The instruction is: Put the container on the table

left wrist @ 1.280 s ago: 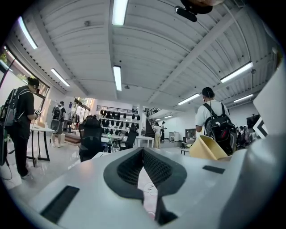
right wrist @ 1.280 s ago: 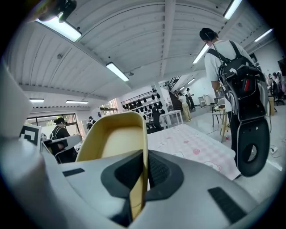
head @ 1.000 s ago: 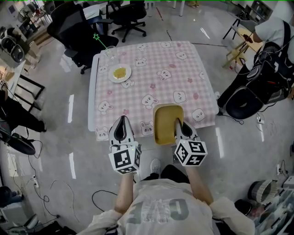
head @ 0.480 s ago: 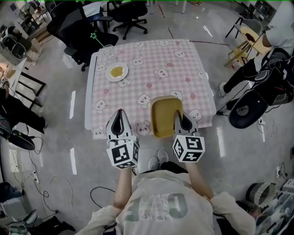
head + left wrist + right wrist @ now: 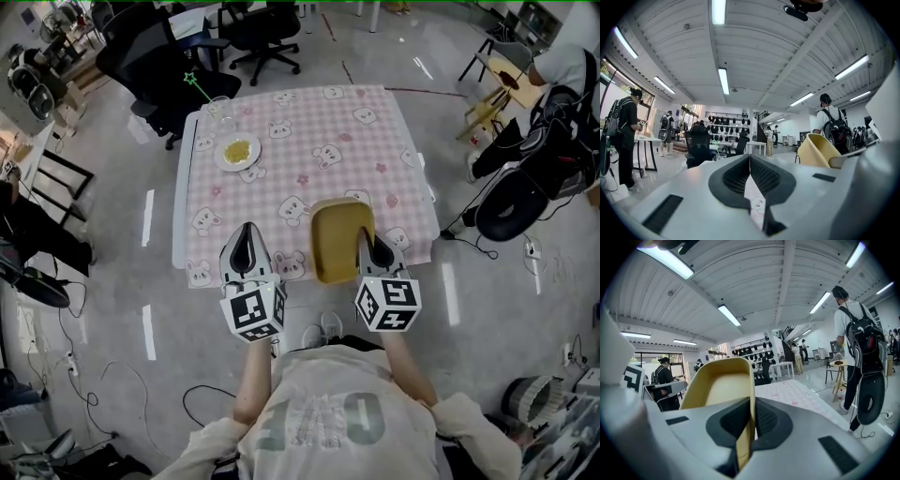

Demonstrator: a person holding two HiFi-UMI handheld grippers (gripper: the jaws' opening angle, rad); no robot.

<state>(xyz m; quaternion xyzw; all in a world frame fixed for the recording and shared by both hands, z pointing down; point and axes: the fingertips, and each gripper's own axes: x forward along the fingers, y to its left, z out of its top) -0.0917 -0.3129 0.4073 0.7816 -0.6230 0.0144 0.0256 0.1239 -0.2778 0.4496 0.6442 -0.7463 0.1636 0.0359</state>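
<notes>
- Head view puts the right claw (image 5: 375,251) in the lower middle of the frame. It is clamped on the right-hand wall of the mustard-yellow, rounded-rectangular plastic container (image 5: 339,239). A pinch on that thin wall lets one claw carry the whole tub with its open side up.
- Right gripper view bears this out: the yellow wall stands squeezed between the two dark pads. The rest of the tub therefore hangs off to the left of the claw instead of sitting between the jaws.
- The container lies over the near edge of the square desk (image 5: 309,141), which is draped in a pink checked cloth. Whether its base touches the cloth I cannot tell. I judge it is being brought in and not yet set down.
- The left claw (image 5: 246,246) has its jaws together on nothing. It sits just left of the container and apart from it, and seems to be kept alongside only to stay out of the way.
- A white round plate of yellow food (image 5: 237,152) and a clear drinking glass (image 5: 221,105) sit at the upper left of the desk, well apart from the tub. The near middle is bare cloth, which looks like the sensible landing spot.
- A grip on one side only lets the tub tip, so its base should probably rest flat before the pads part.
</notes>
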